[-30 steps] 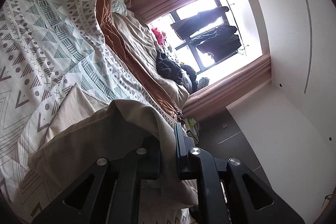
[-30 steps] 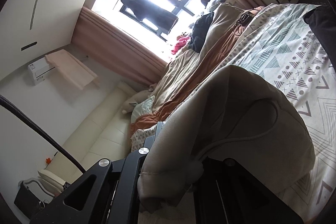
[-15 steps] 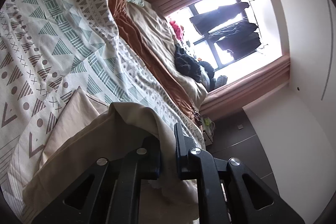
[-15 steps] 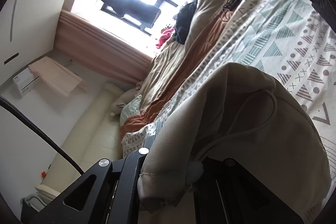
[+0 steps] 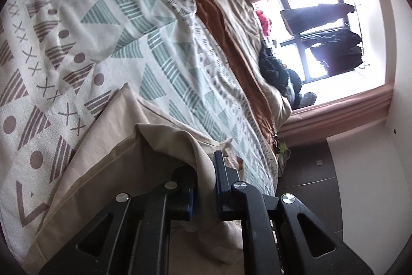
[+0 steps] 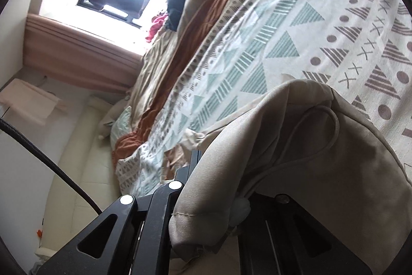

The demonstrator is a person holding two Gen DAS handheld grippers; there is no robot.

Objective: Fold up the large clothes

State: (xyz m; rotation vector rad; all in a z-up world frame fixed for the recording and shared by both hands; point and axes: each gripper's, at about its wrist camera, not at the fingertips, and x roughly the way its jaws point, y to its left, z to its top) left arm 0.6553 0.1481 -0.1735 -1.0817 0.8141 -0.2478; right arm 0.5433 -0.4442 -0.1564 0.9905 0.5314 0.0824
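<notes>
A large beige garment (image 5: 116,172) lies across the patterned bed cover (image 5: 103,30). My left gripper (image 5: 206,166) is shut on a bunched fold of it, and the cloth runs up between the two black fingers. In the right wrist view the same beige garment (image 6: 309,146), with a thin drawstring (image 6: 322,125), drapes over my right gripper (image 6: 221,172) and hides its right finger. The right jaws are opening slightly, with the cloth still pinched between them. Both grippers sit low over the bed.
A brown blanket (image 5: 213,17) and tan sheets lie past the cover, with a pile of dark clothes (image 5: 275,68) by the bright window (image 5: 322,30). A cream padded headboard (image 6: 77,159) and a black cable (image 6: 51,159) are on the right view's left side.
Both grippers have dropped and moved forward over the bed, carrying the garment. The bed cover fills more of each view. The views have rolled, and the grips on the cloth look the same.
</notes>
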